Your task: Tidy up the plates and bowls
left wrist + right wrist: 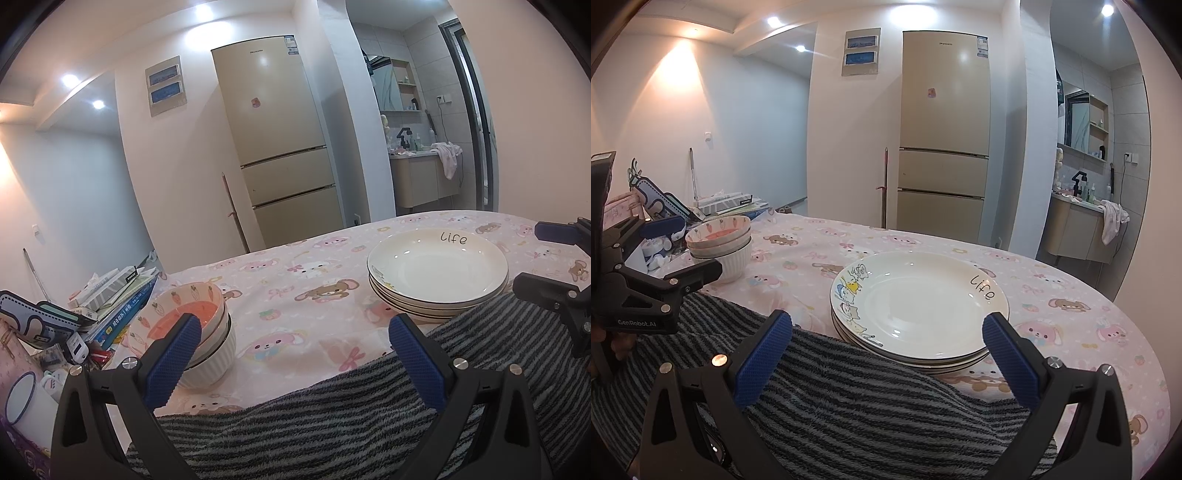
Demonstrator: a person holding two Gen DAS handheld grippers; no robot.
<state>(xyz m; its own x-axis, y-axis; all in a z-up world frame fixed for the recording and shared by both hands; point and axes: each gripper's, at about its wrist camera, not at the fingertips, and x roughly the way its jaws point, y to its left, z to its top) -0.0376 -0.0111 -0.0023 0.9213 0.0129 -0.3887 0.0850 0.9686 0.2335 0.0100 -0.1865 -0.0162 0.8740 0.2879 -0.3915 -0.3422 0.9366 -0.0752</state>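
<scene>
The plates [919,306] sit stacked on the desk [1071,295] at 12 o'clock from the right claw [886,349]; the nested bowls [192,325] are at 10 o'clock from the left claw [295,349]. Both claws hover level, jaws wide apart, holding nothing. I judge both stacks finished; withdraw slowly, avoiding the rims.

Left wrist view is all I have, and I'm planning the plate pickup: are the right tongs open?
Observer: Yes, the right tongs are open wide and empty, with the plate stack just ahead of them.
Operator: Anything painted on the top plate besides "life"?
Observer: Cartoon animals run along its left rim, opposite the word.
</scene>
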